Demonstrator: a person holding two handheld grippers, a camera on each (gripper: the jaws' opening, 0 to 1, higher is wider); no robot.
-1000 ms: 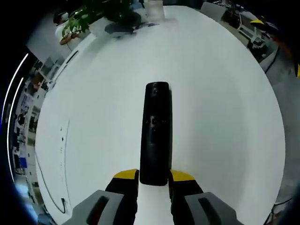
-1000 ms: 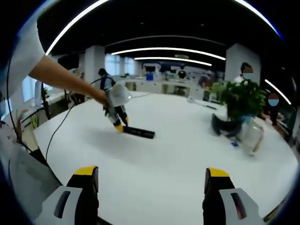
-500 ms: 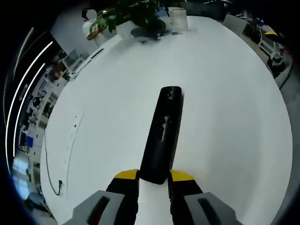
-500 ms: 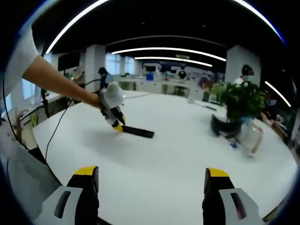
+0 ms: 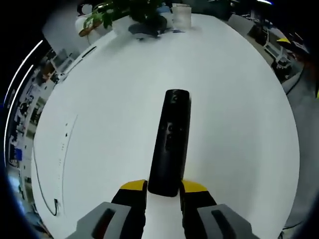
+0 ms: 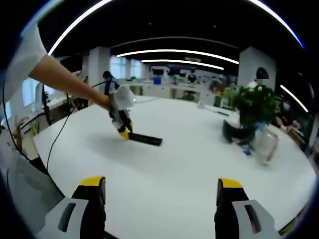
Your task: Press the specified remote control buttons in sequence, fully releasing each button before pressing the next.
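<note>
- On the white table (image 5: pixel 234 99), in the left gripper view, the black remote control (image 5: pixel 170 144) lies flat and runs straight away from the camera, its near end set between the yellow tips of the left gripper (image 5: pixel 164 187).
- That gripper's jaws stand close together on either side of the remote's near end and look clamped on it, holding it steady.
- A few small buttons (image 5: pixel 170 130) show at mid-length and a round one near the far end; their markings are too small to read.
- A potted plant (image 5: pixel 130 11) and a clear container (image 5: pixel 181 14) stand at the table's far edge, well apart from the remote.
- Across the table in the right gripper view, the left gripper (image 6: pixel 123 127) shows small, held in a person's hand (image 6: pixel 107 102), tips down at the end of the remote control (image 6: pixel 144 139).
- Nearer the camera, the right gripper (image 6: pixel 159 191) hangs with its jaws wide apart and nothing between them, well apart from the remote.
- By the look of it, no press is under way; the right gripper would likely need to come over the remote, close to one tip, push straight down on one button and lift fully clear.
- From this side the buttons cannot be made out, and the remote's near end is partly covered by the left gripper's tips.
</note>
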